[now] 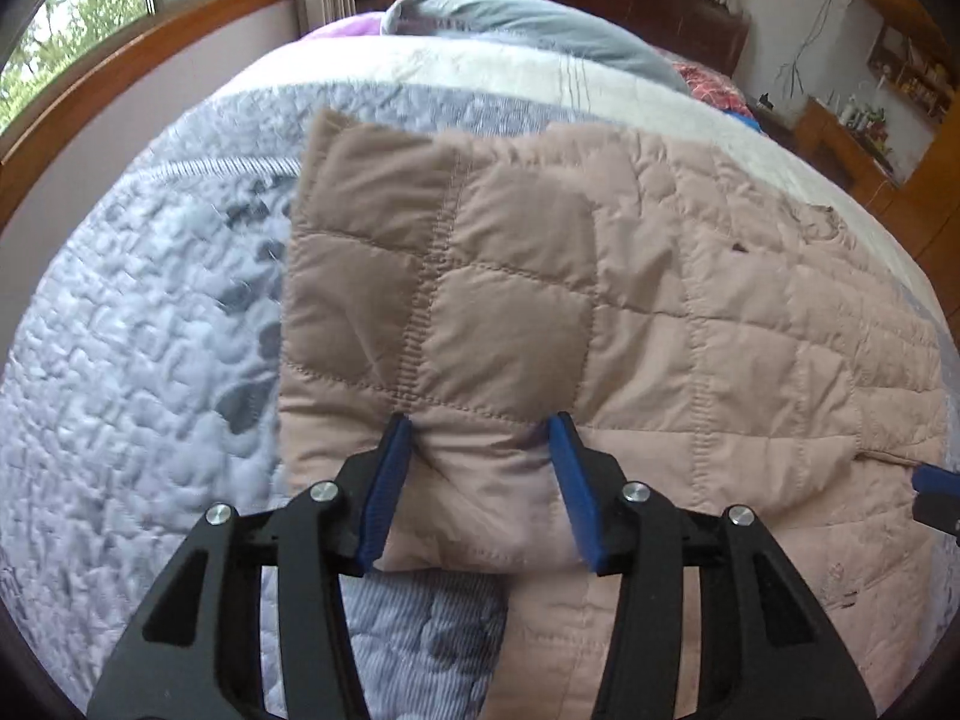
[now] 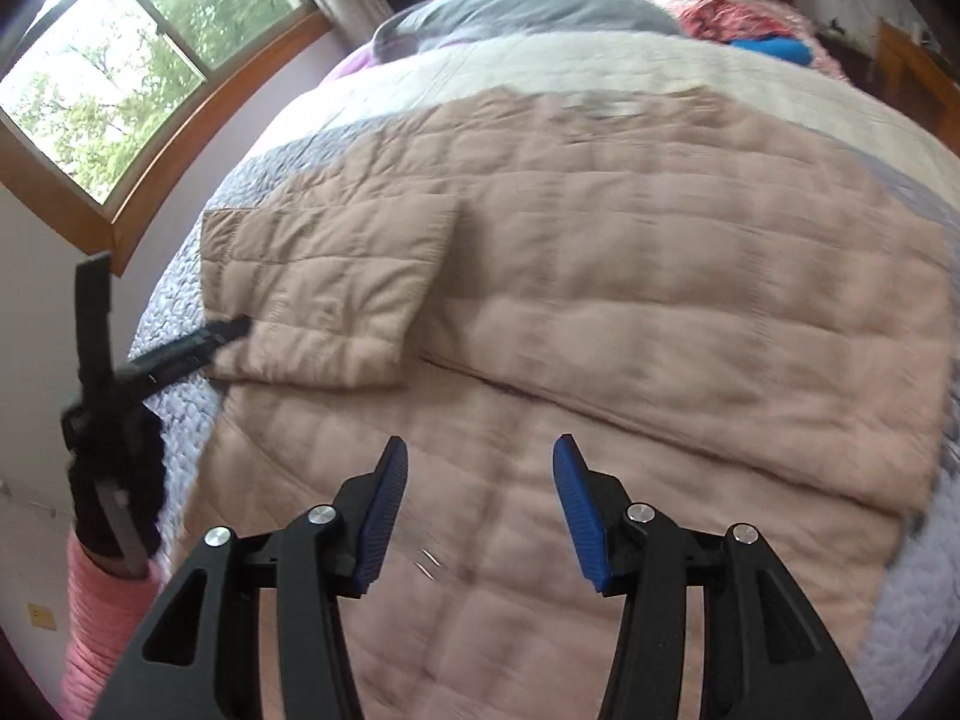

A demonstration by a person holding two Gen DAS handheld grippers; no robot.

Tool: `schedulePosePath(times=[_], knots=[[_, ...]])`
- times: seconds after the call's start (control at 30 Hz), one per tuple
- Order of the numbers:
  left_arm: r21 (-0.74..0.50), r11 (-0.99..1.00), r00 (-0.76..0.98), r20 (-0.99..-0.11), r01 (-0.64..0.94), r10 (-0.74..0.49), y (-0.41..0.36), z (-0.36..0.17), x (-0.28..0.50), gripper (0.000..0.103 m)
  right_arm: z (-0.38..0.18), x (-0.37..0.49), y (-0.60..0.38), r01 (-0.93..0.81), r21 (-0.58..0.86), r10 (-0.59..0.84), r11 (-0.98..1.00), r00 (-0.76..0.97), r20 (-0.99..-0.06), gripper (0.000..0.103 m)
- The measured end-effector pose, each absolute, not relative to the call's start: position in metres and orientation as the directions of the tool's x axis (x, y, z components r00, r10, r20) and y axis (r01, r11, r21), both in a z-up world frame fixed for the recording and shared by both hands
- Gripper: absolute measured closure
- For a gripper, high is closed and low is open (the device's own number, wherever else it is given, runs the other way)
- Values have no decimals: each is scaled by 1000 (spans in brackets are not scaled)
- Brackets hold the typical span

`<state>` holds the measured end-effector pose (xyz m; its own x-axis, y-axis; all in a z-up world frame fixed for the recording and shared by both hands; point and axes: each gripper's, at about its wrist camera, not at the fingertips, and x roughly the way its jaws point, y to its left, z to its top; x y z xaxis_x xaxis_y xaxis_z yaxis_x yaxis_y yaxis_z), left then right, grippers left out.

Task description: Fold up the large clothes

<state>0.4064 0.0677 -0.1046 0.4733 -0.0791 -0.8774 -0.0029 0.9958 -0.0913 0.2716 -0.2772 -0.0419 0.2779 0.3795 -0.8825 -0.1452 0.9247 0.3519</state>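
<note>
A beige quilted jacket (image 2: 630,300) lies spread on the bed. Its sleeve (image 1: 432,276) is folded up, and the sleeve also shows at the left in the right wrist view (image 2: 324,294). My left gripper (image 1: 483,438) has its jaws wide apart with the sleeve's lower part bulging between the blue pads; it shows from the side in the right wrist view (image 2: 240,327) at the sleeve's near edge. My right gripper (image 2: 480,462) is open and empty above the jacket's lower body. Its blue tip (image 1: 936,480) shows at the right edge of the left wrist view.
The bed carries a grey-and-white quilted cover (image 1: 150,330). A grey pillow (image 2: 528,9) and red and blue items (image 2: 750,30) lie at the headboard end. A window with a wooden sill (image 2: 120,78) is at the left. Wooden furniture (image 1: 852,144) stands to the right.
</note>
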Motion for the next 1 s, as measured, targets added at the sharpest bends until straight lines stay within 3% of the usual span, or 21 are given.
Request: schedulePosePath(times=[0.2, 0.27, 0.33, 0.43, 0.6, 0.77, 1.0], knots=[[-119, 993, 473, -875, -1, -104, 71, -109, 416, 56, -63, 314, -238, -132, 382, 403, 915, 209, -891, 56], [-129, 992, 473, -874, 2, -114, 78, -110, 415, 56, -73, 324, -226, -128, 409, 427, 903, 180, -886, 64], [-135, 991, 475, -871, 7, -122, 73, -106, 407, 56, -79, 330, -219, -126, 422, 439, 898, 166, -883, 81], [-149, 989, 479, -867, 15, -138, 77, -99, 401, 56, -75, 332, -217, -141, 435, 455, 889, 178, -872, 93], [-209, 978, 566, -805, 8, -176, 84, -63, 390, 57, -16, 316, -240, -219, 440, 490, 871, 309, -815, 94], [-216, 976, 635, -750, 33, -188, 72, -34, 387, 57, 47, 292, -284, -227, 322, 393, 919, 497, -774, 94], [-180, 977, 610, -763, 116, -213, 22, -42, 400, 57, 57, 273, -363, -90, 245, 253, 965, 562, -788, 96]])
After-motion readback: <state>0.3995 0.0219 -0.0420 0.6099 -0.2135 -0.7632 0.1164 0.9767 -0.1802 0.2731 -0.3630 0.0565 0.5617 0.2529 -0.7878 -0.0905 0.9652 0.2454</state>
